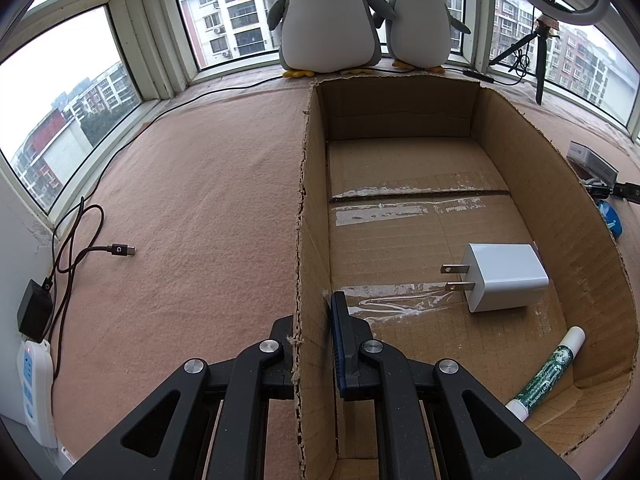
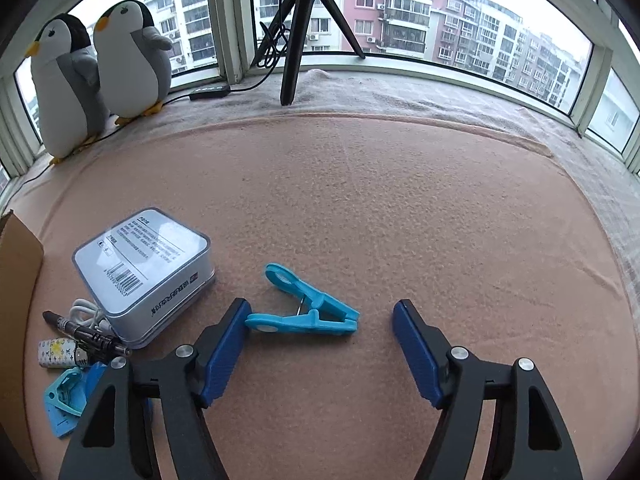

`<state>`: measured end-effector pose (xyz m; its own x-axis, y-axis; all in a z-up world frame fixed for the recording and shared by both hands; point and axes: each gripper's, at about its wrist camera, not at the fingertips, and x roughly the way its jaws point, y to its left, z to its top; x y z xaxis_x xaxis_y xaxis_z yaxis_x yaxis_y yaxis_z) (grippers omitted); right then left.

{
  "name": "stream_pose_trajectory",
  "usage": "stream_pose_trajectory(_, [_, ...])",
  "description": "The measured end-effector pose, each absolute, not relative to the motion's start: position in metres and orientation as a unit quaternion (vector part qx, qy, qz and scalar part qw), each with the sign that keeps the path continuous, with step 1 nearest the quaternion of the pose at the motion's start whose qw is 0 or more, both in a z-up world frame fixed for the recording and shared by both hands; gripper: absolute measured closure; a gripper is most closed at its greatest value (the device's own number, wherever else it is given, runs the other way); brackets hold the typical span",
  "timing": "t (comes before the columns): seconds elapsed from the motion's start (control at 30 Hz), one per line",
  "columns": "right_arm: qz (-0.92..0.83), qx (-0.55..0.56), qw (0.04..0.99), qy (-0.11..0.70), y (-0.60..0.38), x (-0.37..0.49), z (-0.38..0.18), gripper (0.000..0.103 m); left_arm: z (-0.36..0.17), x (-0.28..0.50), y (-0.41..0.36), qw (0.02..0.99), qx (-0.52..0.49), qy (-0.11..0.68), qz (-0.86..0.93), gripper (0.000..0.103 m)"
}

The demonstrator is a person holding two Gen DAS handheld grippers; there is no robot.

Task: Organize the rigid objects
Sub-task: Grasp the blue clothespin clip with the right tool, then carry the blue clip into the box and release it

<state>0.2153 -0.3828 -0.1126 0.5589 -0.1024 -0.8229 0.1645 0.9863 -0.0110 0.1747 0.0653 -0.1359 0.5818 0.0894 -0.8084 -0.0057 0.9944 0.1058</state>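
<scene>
A cardboard box lies open on the pink mat, holding a white charger plug and a green-and-white tube. My left gripper is shut on the box's left wall, one finger outside, one inside. In the right wrist view my right gripper is open and empty, its fingers either side of a blue clothes peg on the mat. A white tin, a black pen, a small white tube and a light-blue clip lie to its left.
Two plush penguins and a black tripod stand by the window. A black cable, adapter and power strip lie at the left. A box corner shows at the right view's left edge.
</scene>
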Motion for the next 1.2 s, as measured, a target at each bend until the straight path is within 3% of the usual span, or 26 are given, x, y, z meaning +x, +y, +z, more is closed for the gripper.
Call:
stream_pose_trajectory(0.1, [-0.074, 0.033, 0.884, 0.461, -0.382, 0.214, -0.111, 0.053, -0.136, 0.175, 0.065, 0.888, 0.046, 0.456, 0.027, 0.093])
stream_pose_trajectory(0.73, [-0.037, 0.054, 0.892, 0.446, -0.378, 0.167, -0.097, 0.053, -0.136, 0.175, 0.065, 0.888, 0.045, 0.456, 0.027, 0.093])
stream_pose_trajectory(1.2, [0.107, 0.043, 0.922, 0.37, -0.278, 0.115, -0.015, 0.053, -0.134, 0.176, 0.065, 0.889, 0.042, 0.455, 0.026, 0.093])
